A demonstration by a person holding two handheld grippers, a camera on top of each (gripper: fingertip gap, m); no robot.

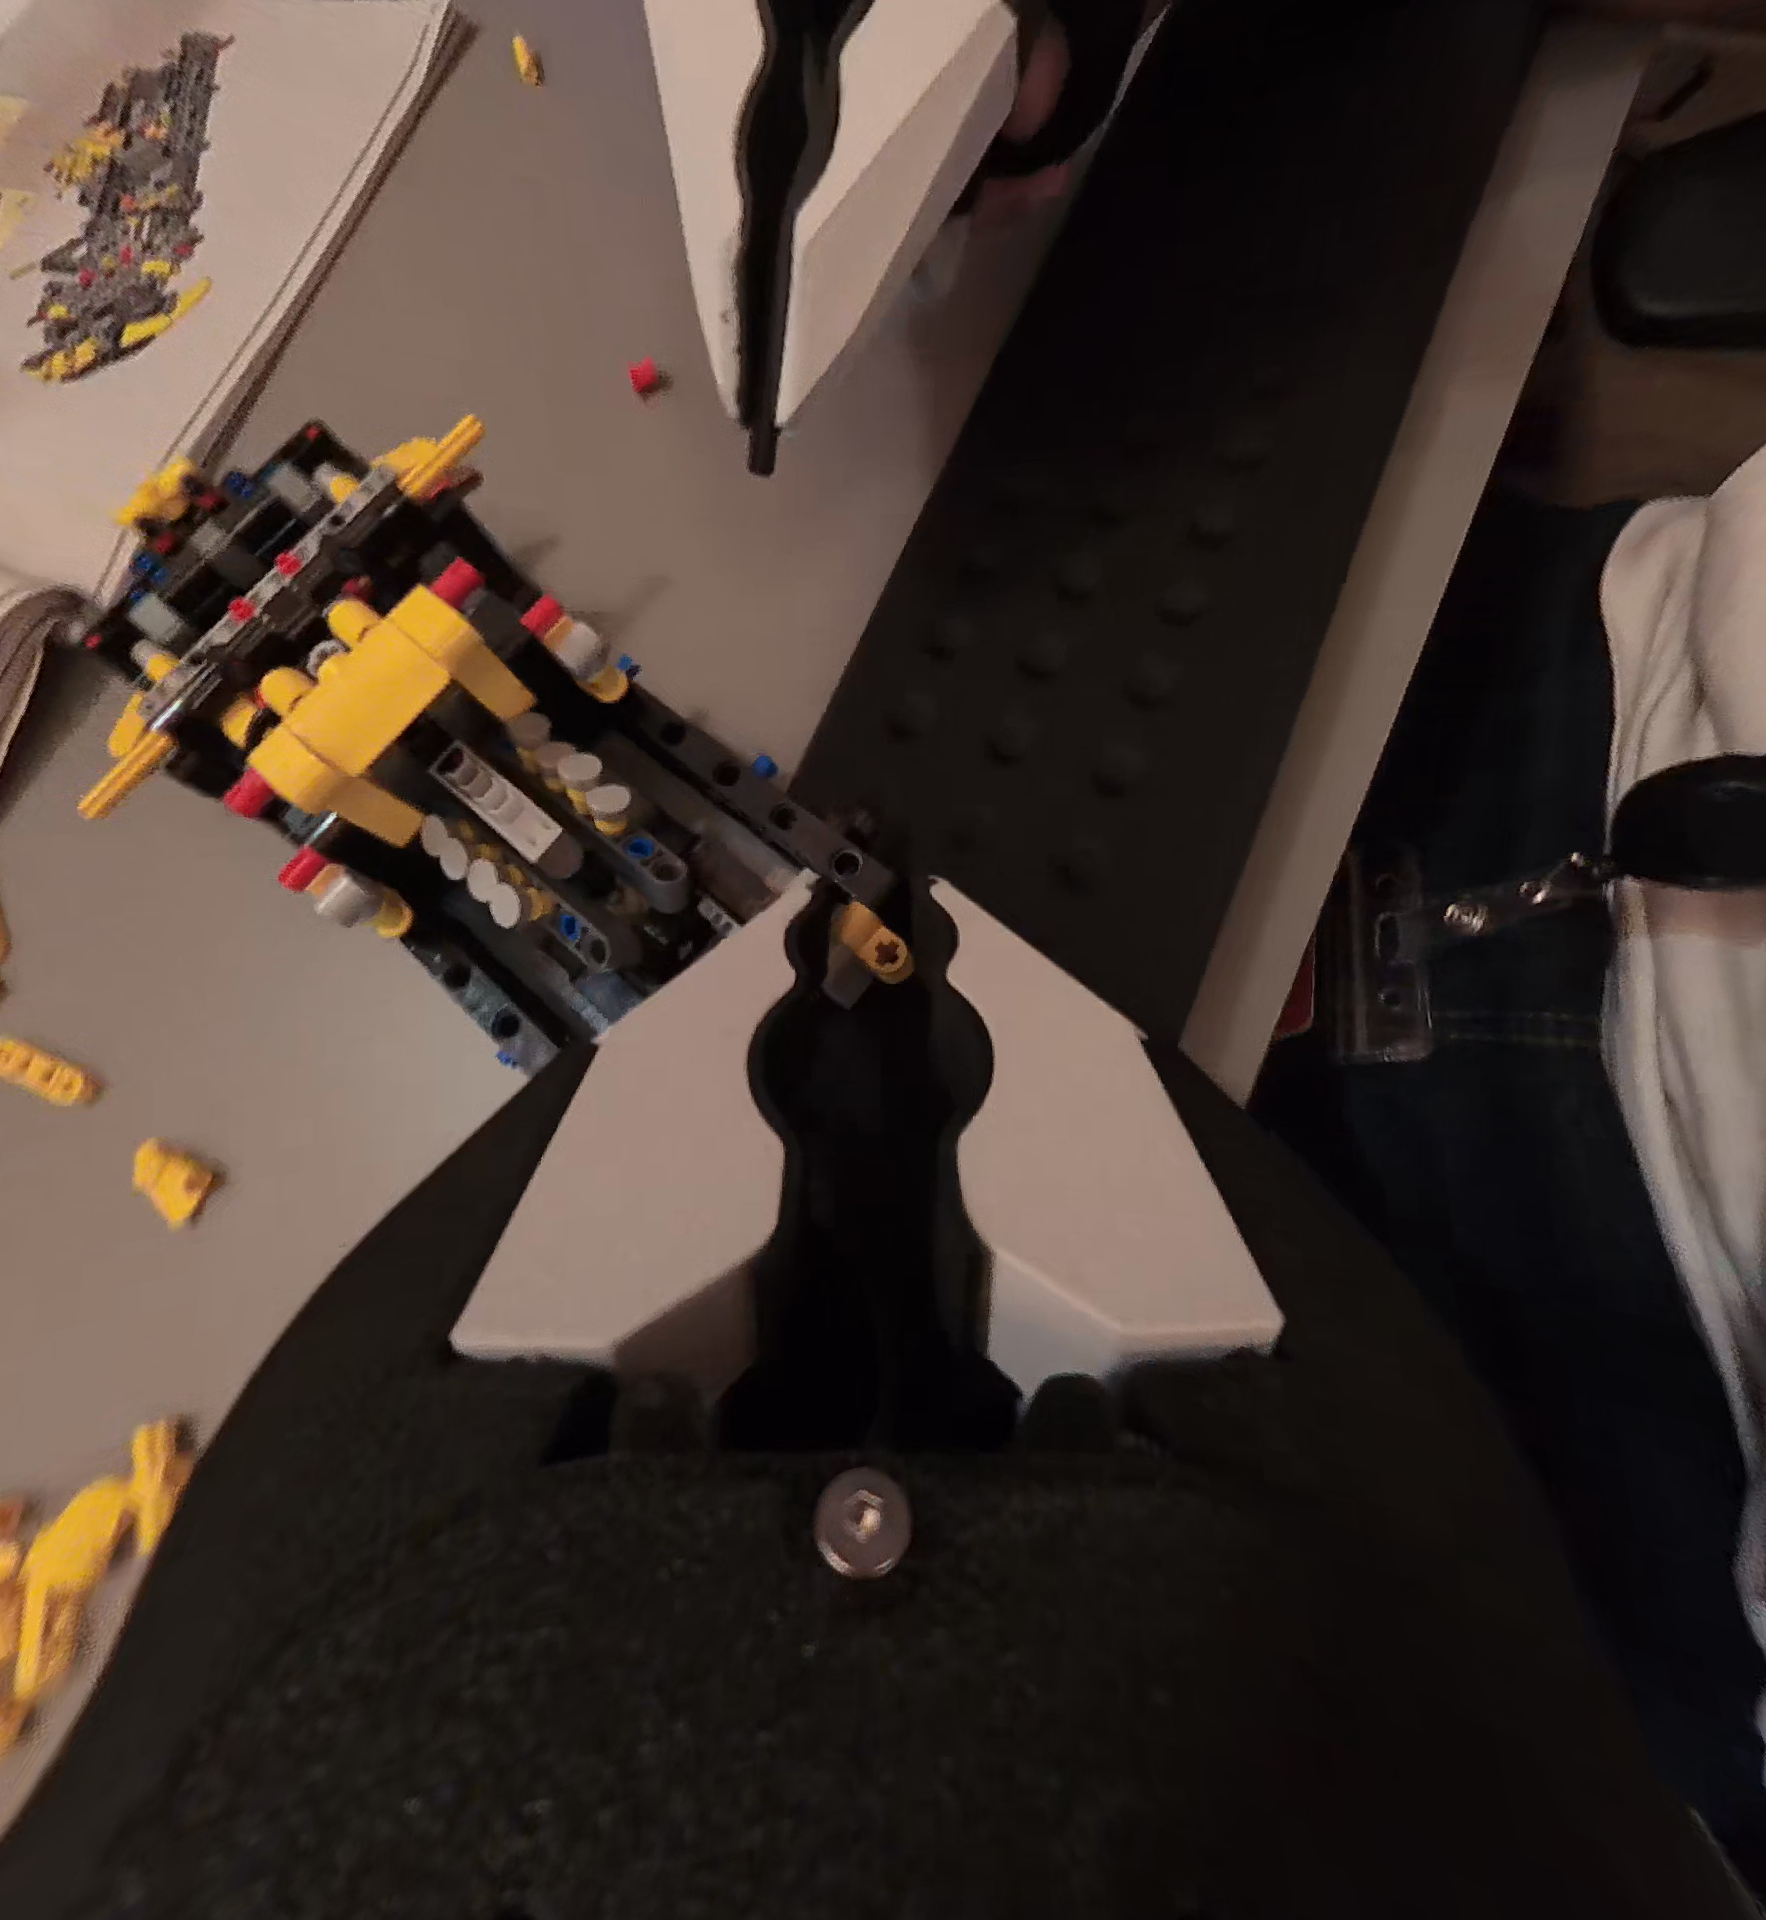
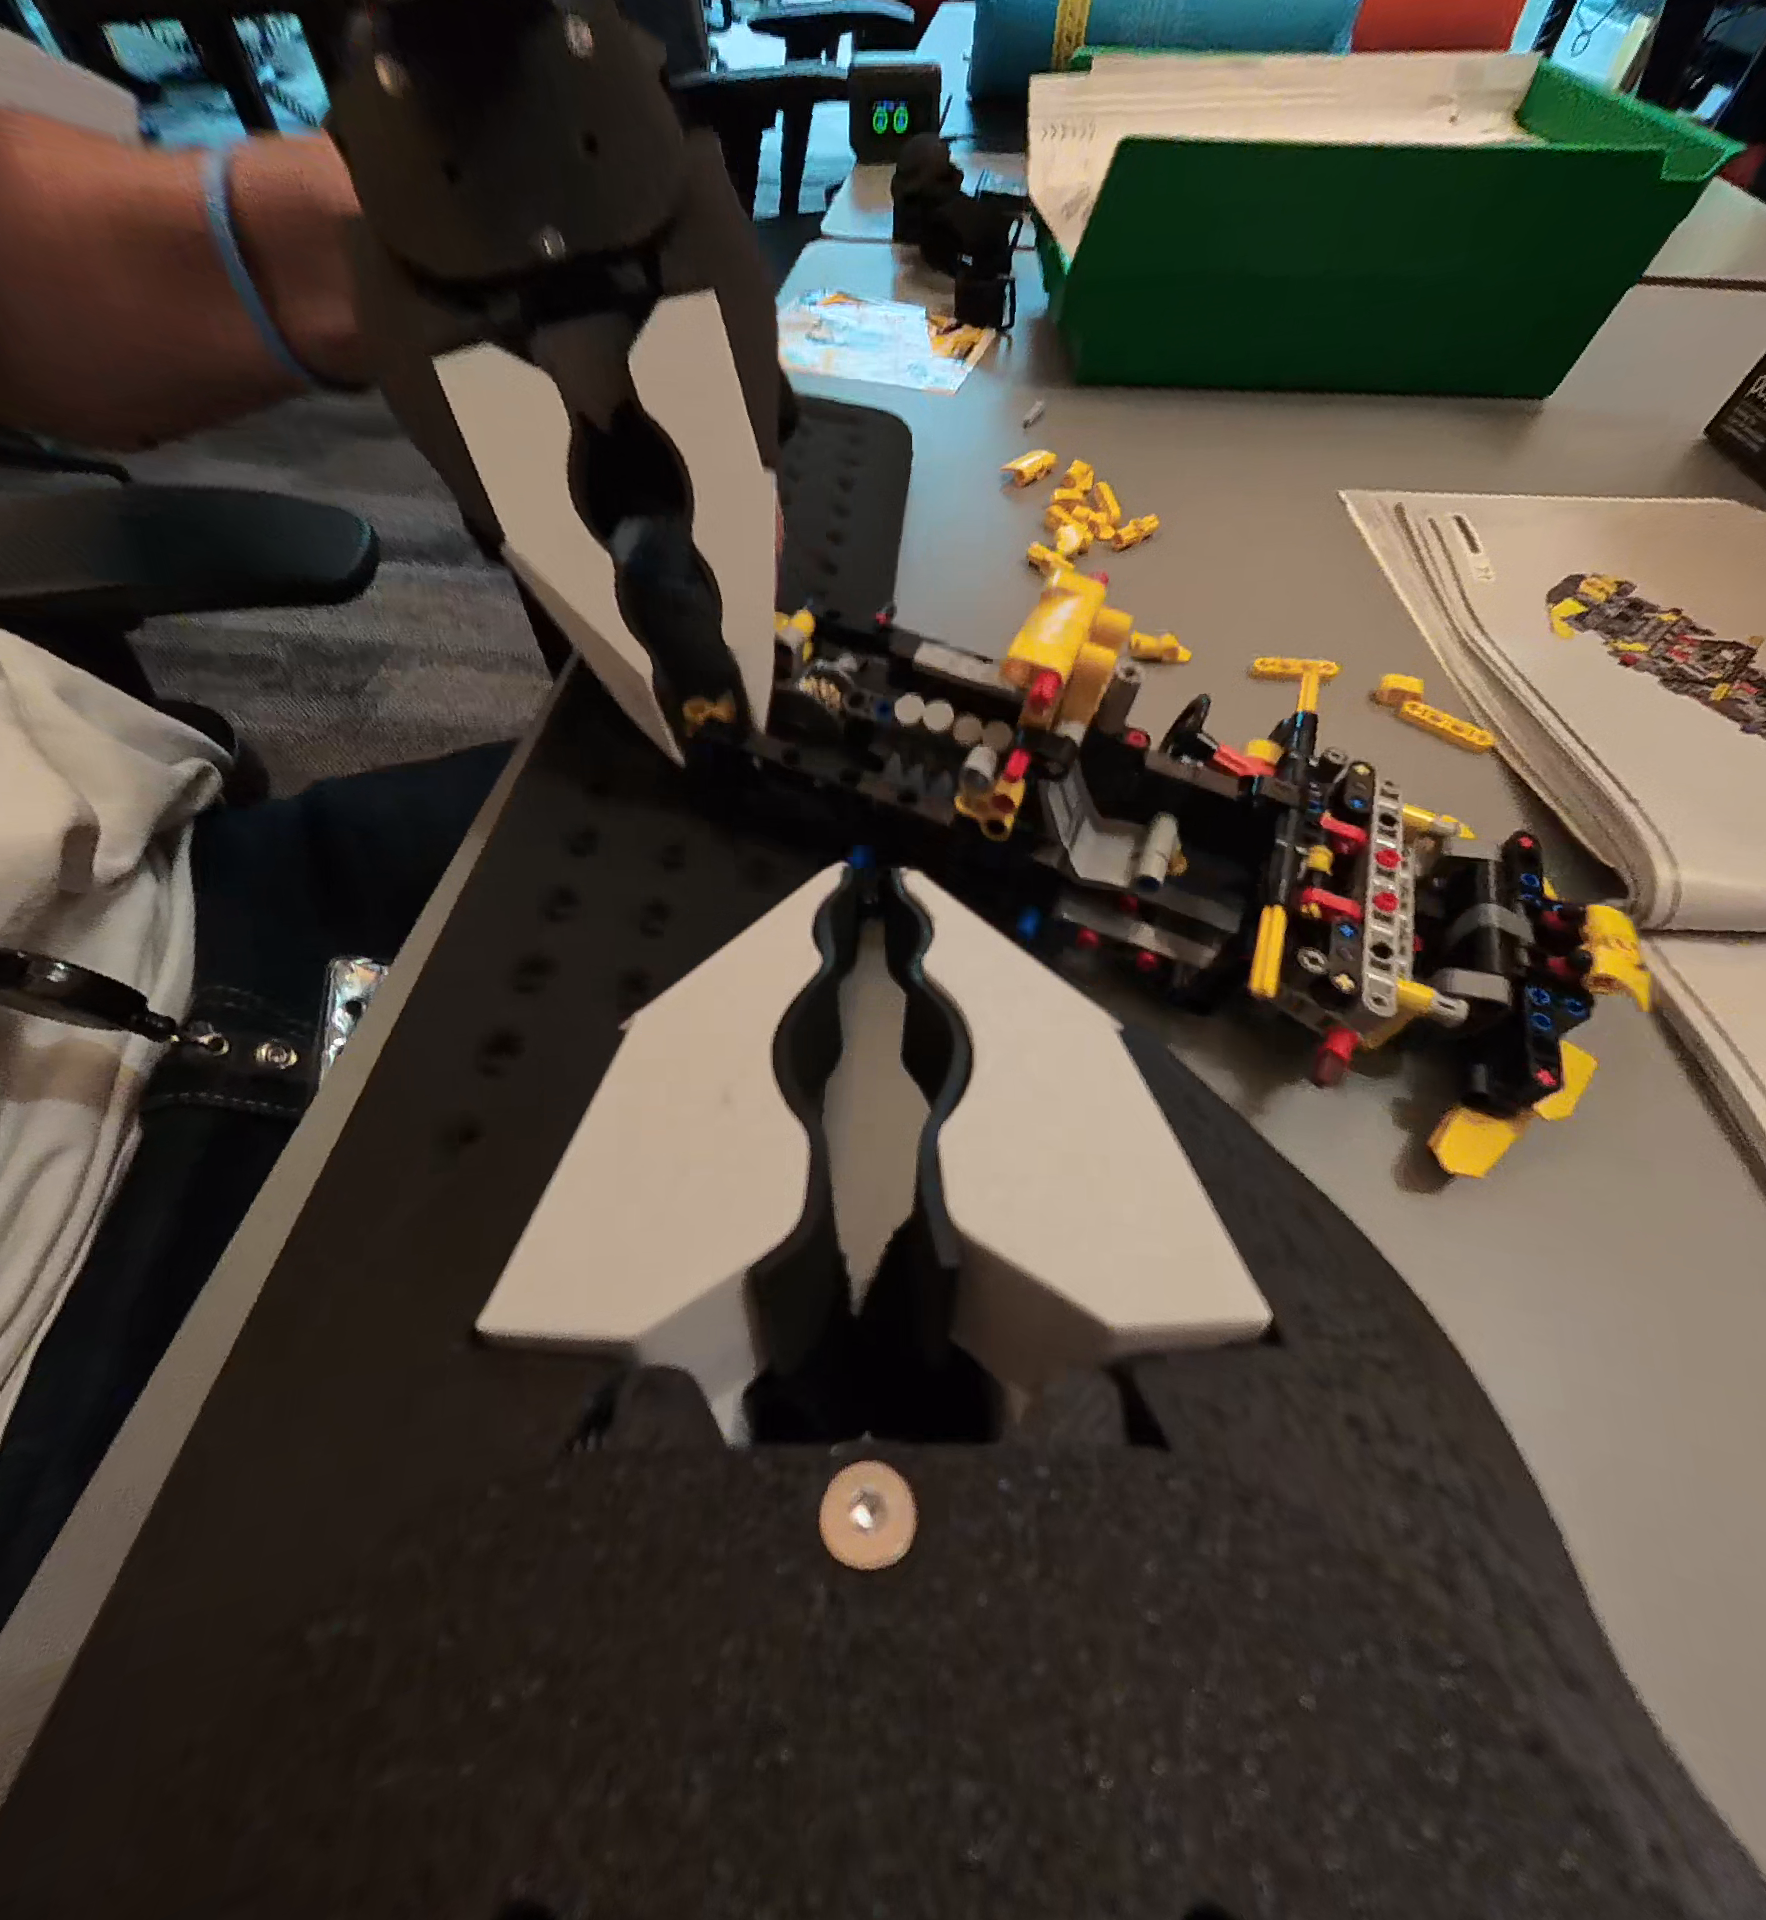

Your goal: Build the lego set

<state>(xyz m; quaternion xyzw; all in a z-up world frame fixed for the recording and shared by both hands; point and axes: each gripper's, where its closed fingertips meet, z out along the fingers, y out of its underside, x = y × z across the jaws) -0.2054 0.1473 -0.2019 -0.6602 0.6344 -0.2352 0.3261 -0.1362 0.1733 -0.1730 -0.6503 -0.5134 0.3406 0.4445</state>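
The black, grey and yellow Lego model [image 1: 391, 707] lies on the grey table [image 1: 567, 312], one end on a black mat [image 1: 1066, 623]. My left gripper [image 1: 877, 896] is shut on a small yellow connector [image 1: 881, 948] at the model's near black beam end. In the right wrist view this gripper [image 2: 718, 727] comes down from the upper left with the yellow connector [image 2: 707, 712] against the model [image 2: 1170, 831]. My right gripper [image 2: 871, 881] is shut, tips just short of the model's side by a blue pin [image 2: 861, 857]. In the left wrist view it [image 1: 759, 457] hovers beyond the model.
An open instruction booklet [image 2: 1637, 675] lies right of the model. Loose yellow pieces [image 2: 1087, 509] are scattered behind it, and more show in the left wrist view [image 1: 27, 1558], plus a red piece [image 1: 643, 376]. A green box [image 2: 1326, 260] stands at the back. A person sits at the table edge. My right fingertips sit around 9 cm from my left ones. The red piece [image 1: 643, 376] is about 12 cm from my right fingertips and 20 cm from my left.
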